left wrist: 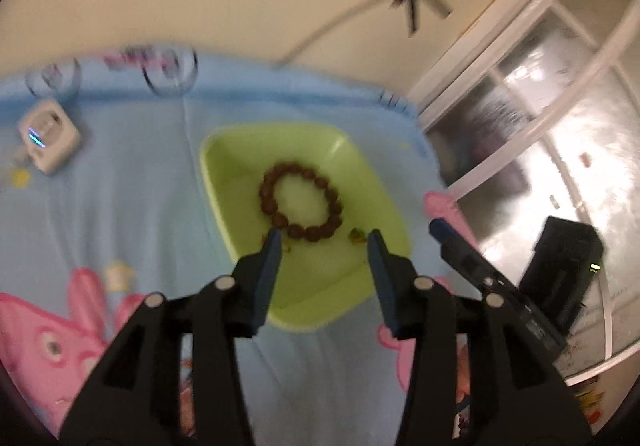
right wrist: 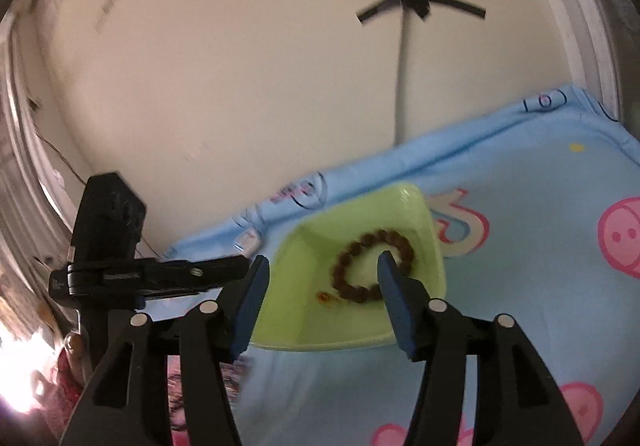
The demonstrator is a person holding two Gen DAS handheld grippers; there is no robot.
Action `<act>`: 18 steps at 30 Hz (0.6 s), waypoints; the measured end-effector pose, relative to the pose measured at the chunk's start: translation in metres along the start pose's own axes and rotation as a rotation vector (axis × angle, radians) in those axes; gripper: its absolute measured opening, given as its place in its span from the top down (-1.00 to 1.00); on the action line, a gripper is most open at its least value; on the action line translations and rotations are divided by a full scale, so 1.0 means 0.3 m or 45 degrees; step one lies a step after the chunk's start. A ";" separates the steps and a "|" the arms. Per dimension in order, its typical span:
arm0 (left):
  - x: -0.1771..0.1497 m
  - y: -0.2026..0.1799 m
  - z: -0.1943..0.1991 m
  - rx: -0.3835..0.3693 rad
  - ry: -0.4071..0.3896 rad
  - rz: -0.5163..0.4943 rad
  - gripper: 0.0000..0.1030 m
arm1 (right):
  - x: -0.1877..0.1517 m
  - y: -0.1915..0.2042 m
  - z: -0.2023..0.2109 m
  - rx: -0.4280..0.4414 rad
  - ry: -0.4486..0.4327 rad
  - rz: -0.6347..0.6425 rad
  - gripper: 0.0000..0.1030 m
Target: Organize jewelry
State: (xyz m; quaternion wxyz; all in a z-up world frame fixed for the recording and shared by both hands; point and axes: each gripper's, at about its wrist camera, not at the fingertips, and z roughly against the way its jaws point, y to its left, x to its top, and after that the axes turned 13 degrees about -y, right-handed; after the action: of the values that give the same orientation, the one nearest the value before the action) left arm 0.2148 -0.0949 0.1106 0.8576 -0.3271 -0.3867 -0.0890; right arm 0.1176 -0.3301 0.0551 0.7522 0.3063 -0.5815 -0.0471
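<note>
Both the left gripper (left wrist: 324,236) and right gripper (right wrist: 322,262) hover wide and empty; dipping carelessly could nudge the bead bracelet (left wrist: 300,205) or tip the green tray (left wrist: 224,149).

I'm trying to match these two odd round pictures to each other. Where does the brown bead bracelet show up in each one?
Left wrist view: the brown bead bracelet lies near the middle, just beyond the blue fingertips.
Right wrist view: the bracelet lies right of centre, partly behind the right-hand blue fingertip.
Shared landmark: the green tray that holds it, on the blue cartoon-print cloth.
</note>
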 end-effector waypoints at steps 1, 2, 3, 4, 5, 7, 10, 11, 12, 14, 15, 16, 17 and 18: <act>0.002 -0.001 0.064 -0.001 -0.048 -0.020 0.18 | 0.001 0.014 0.027 0.033 -0.025 -0.008 0.38; 0.002 0.005 0.130 0.012 -0.094 -0.041 0.18 | -0.005 0.027 0.047 0.064 -0.040 -0.012 0.38; -0.007 0.021 0.217 0.043 -0.154 -0.063 0.17 | -0.018 0.040 0.066 0.098 -0.043 -0.016 0.38; -0.019 0.040 0.285 0.074 -0.200 -0.076 0.17 | -0.031 0.054 0.079 0.123 -0.034 -0.018 0.38; -0.040 0.060 0.348 0.117 -0.238 -0.089 0.17 | -0.051 0.068 0.085 0.150 -0.011 -0.018 0.38; -0.104 0.102 0.446 0.237 -0.286 -0.117 0.17 | -0.091 0.104 0.070 0.178 0.049 -0.003 0.47; -0.215 0.166 0.522 0.322 -0.269 -0.121 0.17 | -0.196 0.160 0.029 0.181 0.211 0.065 0.76; -0.251 0.181 0.529 0.328 -0.249 -0.114 0.17 | -0.235 0.178 0.004 0.170 0.274 0.096 0.84; -0.302 0.199 0.527 0.327 -0.218 -0.100 0.17 | -0.273 0.192 -0.024 0.158 0.335 0.119 0.89; -0.381 0.224 0.500 0.313 -0.157 -0.084 0.18 | -0.323 0.214 -0.066 0.153 0.426 0.140 0.91; -0.410 0.228 0.488 0.308 -0.130 -0.082 0.18 | -0.350 0.235 -0.098 0.149 0.481 0.173 0.91; -0.435 0.233 0.471 0.304 -0.103 -0.082 0.18 | -0.367 0.254 -0.109 0.144 0.512 0.205 0.91; -0.460 0.233 0.455 0.301 -0.081 -0.085 0.18 | -0.381 0.272 -0.127 0.138 0.540 0.235 0.91; -0.482 0.238 0.439 0.303 -0.062 -0.087 0.18 | -0.395 0.289 -0.139 0.139 0.562 0.258 0.91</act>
State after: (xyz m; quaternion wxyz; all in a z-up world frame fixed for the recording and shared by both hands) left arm 0.0649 0.0286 0.0353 0.8772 -0.2116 -0.4263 -0.0635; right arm 0.0928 -0.1926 -0.0061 0.8442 0.2895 -0.4326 0.1279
